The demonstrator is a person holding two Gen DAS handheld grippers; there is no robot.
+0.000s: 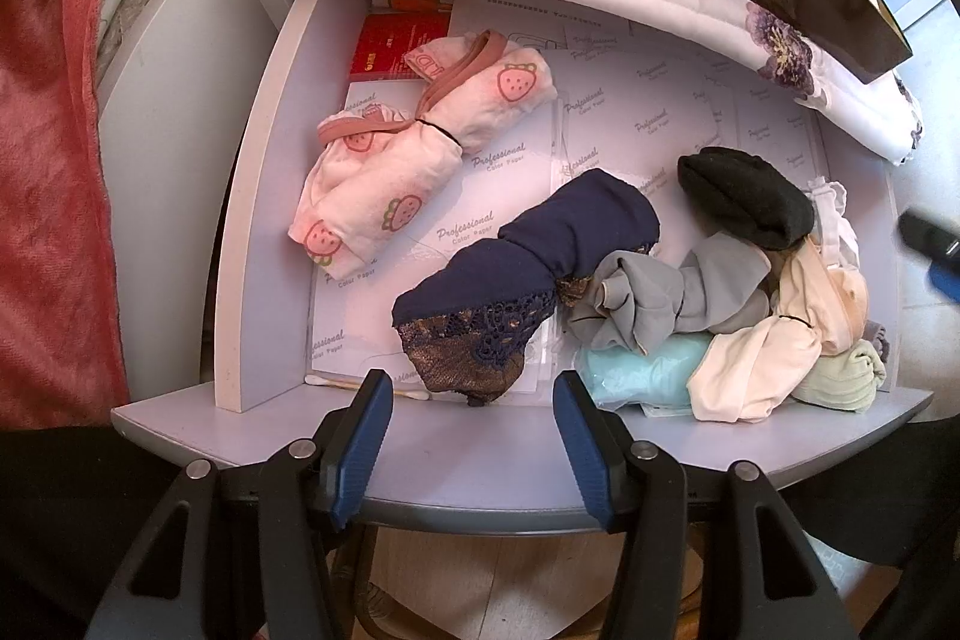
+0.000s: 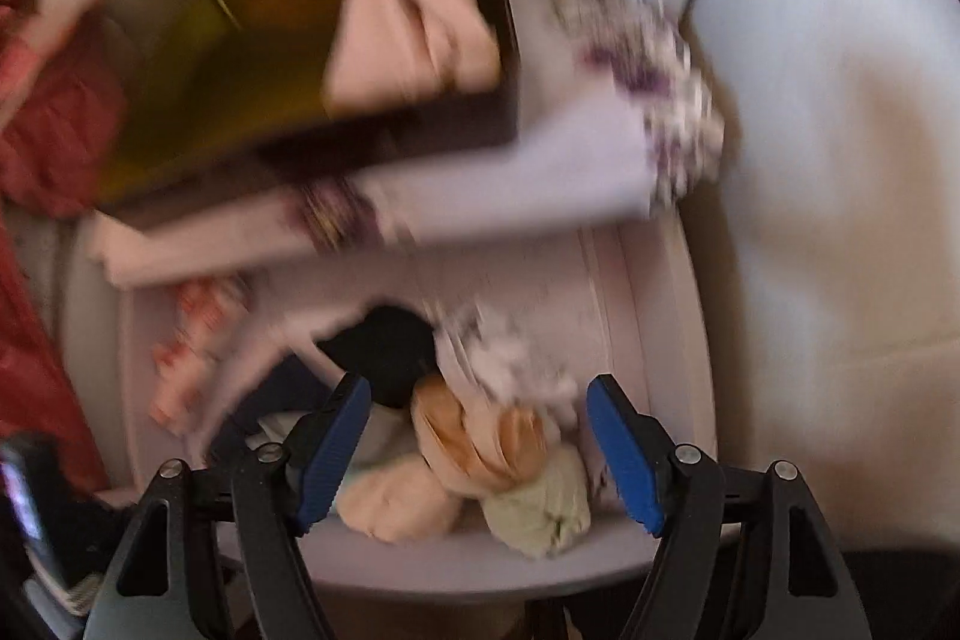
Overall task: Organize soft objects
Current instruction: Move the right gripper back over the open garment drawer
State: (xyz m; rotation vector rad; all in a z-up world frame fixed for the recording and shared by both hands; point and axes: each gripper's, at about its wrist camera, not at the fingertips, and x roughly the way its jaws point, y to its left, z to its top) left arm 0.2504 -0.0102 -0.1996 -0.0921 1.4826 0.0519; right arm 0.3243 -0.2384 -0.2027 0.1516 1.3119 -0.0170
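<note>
Rolled garments (image 1: 600,268), lying in drawer (image 1: 264,196), seemingly unsorted

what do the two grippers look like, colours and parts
Both look alike. The left gripper has two black plastic arms with triangular cut-outs, silver rivets at the pivots, and blue ribbed pads on its fingers. The right gripper has the same black frame, silver rivets and blue ribbed pads, seen blurred. No cables, markings or sleeves are clearly visible in either view.

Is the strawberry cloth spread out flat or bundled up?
Bundled up. The strawberry cloth is rolled, with a thin black band cinched around its middle.
</note>
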